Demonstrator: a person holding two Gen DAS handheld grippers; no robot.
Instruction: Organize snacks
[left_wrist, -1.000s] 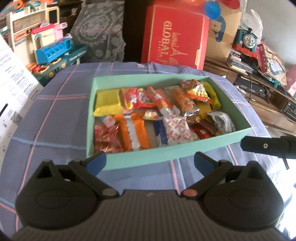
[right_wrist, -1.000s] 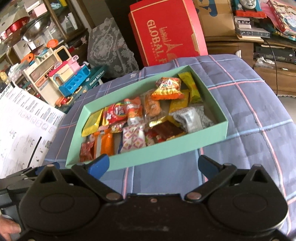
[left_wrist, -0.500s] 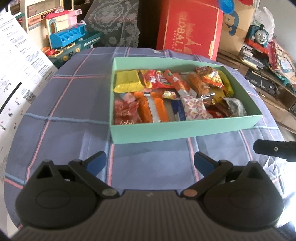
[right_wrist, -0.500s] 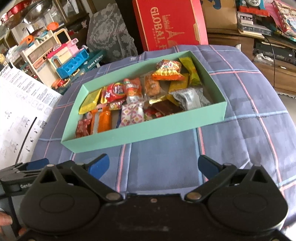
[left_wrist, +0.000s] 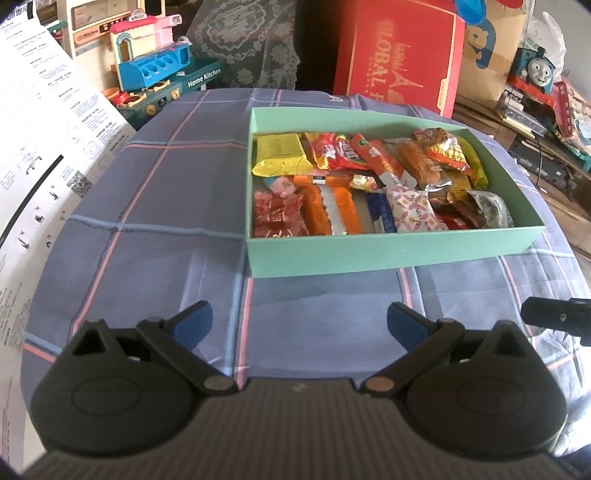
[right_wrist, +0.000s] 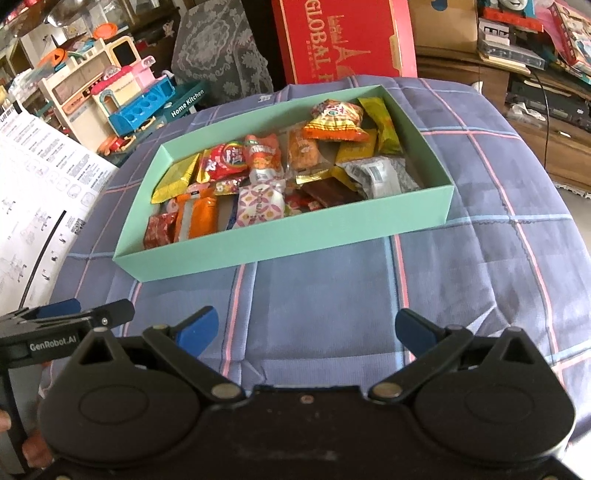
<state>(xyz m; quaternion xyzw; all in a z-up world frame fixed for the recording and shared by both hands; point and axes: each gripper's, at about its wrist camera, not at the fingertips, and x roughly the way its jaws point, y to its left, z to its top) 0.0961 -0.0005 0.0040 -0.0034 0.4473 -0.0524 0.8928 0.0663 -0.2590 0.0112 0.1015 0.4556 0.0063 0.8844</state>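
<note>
A mint green box (left_wrist: 388, 254) (right_wrist: 295, 236) sits on a blue plaid cloth, filled with several snack packets: a yellow packet (left_wrist: 279, 155), red packets (left_wrist: 275, 214), orange bars (left_wrist: 332, 206) and a flowered white packet (right_wrist: 260, 203). My left gripper (left_wrist: 299, 321) is open and empty, held back from the box's near wall. My right gripper (right_wrist: 304, 328) is open and empty, also short of the box. The left gripper's tip shows at the left of the right wrist view (right_wrist: 74, 314).
The blue plaid cloth (left_wrist: 155, 206) covers a round table. A white printed sheet (left_wrist: 40, 147) lies at the left. Behind stand a red box (left_wrist: 399, 62), a toy kitchen (left_wrist: 155, 74), a lace-covered chair (right_wrist: 221, 55) and a cluttered shelf at the right (left_wrist: 535, 107).
Both grippers have drawn back and risen from the box, so it looks farther away. The left view has shifted left, putting the box to the right. Both stay open.
</note>
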